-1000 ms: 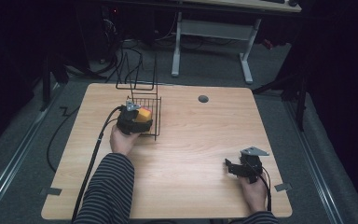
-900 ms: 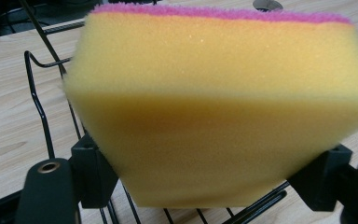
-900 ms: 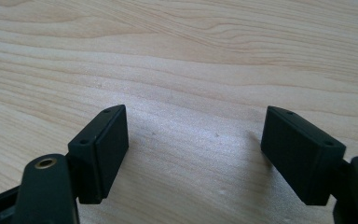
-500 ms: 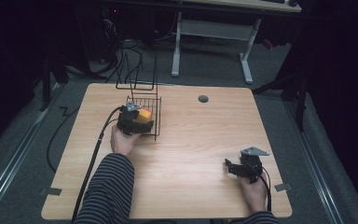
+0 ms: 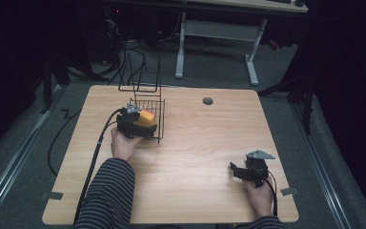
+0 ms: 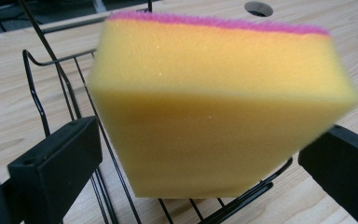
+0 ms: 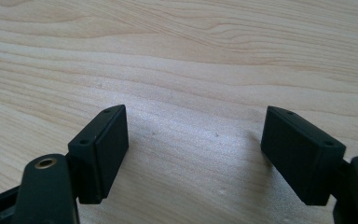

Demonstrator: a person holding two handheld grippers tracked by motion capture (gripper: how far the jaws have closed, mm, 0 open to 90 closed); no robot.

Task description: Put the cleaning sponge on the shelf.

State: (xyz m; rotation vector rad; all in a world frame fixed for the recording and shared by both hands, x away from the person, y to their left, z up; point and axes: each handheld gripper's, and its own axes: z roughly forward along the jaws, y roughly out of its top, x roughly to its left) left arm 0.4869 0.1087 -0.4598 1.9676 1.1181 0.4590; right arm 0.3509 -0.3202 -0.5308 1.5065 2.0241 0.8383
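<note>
Sponge: yellow block w/ a pink top (image 6: 223, 107), up off the table, over the wire basket's near edge.
Left gripper: (image 5: 134, 123) at the basket's near-left side. Jaws sit on both sides of the sponge. Looks like it's pinching the sponge, but where they touch is hidden, so can't tell for sure.
Basket: black wire (image 5: 148, 108), far-left part of the table, tall wire handle at the back.
Right gripper: (image 5: 240, 171) low over the table near the right-front corner, well apart from the basket. Jaws wide apart, nothing btwn them but bare wood.
Table: light wood (image 5: 209, 143), small round hole (image 5: 208, 101) near the far edge.
Person: striped sleeve (image 5: 108, 195) on the left arm.
</note>
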